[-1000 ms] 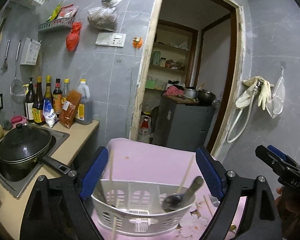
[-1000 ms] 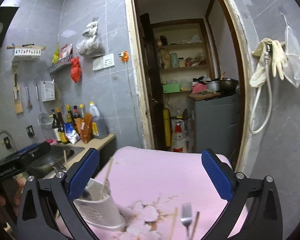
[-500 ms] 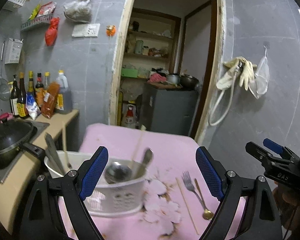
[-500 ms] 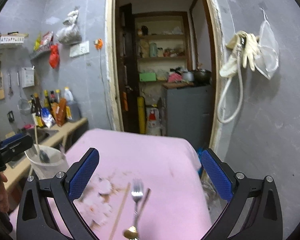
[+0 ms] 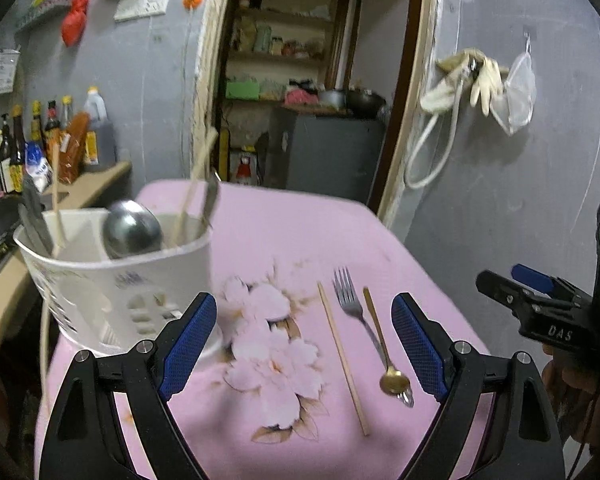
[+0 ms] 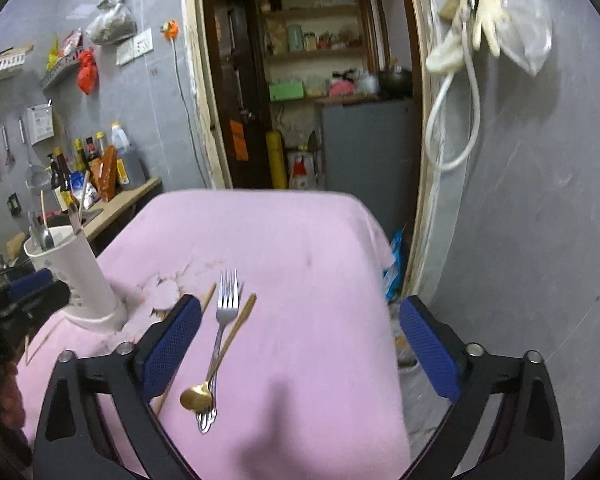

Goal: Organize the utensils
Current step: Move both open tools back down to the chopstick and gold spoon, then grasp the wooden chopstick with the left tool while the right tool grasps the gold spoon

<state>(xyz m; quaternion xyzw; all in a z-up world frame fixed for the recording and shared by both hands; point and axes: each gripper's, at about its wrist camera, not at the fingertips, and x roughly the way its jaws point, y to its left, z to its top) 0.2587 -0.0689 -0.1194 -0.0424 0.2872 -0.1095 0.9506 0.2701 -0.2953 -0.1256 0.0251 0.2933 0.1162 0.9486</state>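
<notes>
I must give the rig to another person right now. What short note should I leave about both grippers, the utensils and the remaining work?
Left gripper: jaws open, empty, above the pink tablecloth.
Right gripper: jaws wide but closing, nothing between them, the fork in front.
Done: the white utensil holder already has a ladle, chopsticks and other utensils inside.
Left: the fork, the gold spoon lying beside it with its bowl over the fork's handle end, and one loose chopstick lie on the cloth. Put each in the holder.
</notes>
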